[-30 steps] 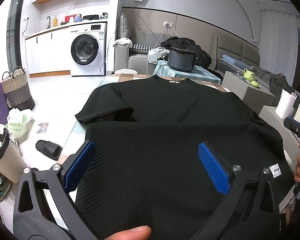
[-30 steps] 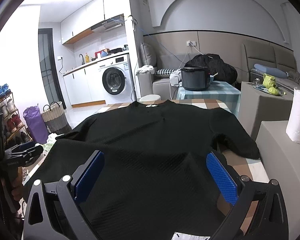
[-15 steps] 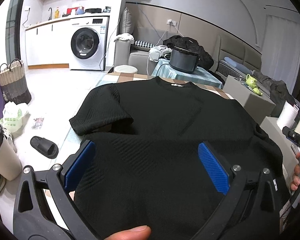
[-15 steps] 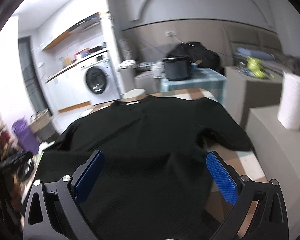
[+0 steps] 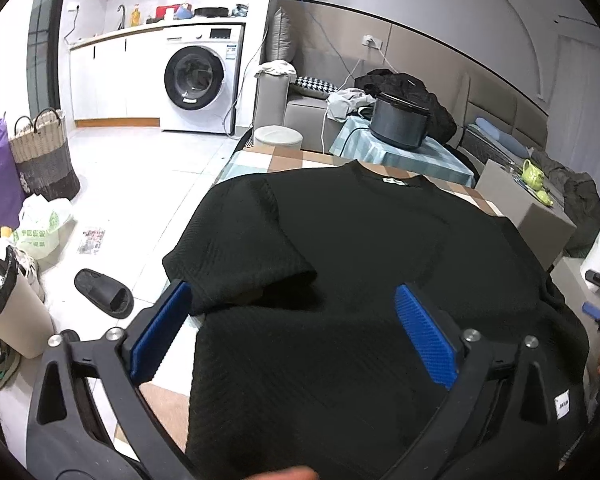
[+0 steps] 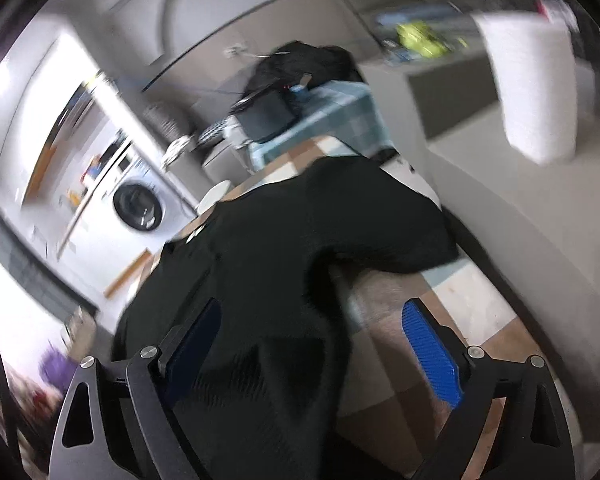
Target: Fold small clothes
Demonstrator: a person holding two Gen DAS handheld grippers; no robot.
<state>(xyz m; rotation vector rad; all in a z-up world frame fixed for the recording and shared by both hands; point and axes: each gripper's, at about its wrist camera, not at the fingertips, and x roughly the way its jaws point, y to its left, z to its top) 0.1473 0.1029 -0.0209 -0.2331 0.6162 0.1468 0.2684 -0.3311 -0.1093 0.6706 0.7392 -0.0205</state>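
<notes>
A black short-sleeved knit top [image 5: 360,248] lies flat on the checked table [image 5: 260,158], collar at the far end. My left gripper [image 5: 292,320] is open and empty, with blue pads, over the top's left side near the left sleeve [image 5: 236,256]. In the blurred, tilted right wrist view the top [image 6: 284,248] fills the middle. My right gripper [image 6: 312,332] is open and empty over the top's right edge, below the right sleeve [image 6: 396,236]. The right gripper also shows at the right edge of the left wrist view [image 5: 598,308].
A dark pot [image 5: 398,124] stands on a blue-checked side table beyond the collar. A white paper roll [image 6: 532,88] stands on a grey ledge to the right. On the floor to the left are a black slipper [image 5: 104,292], a bin [image 5: 8,312] and a woven basket [image 5: 44,152].
My left gripper has shifted left and forward toward the left sleeve. My right gripper has swung and tilted quickly toward the top's right edge, so its view is blurred. Both jaws stay open.
</notes>
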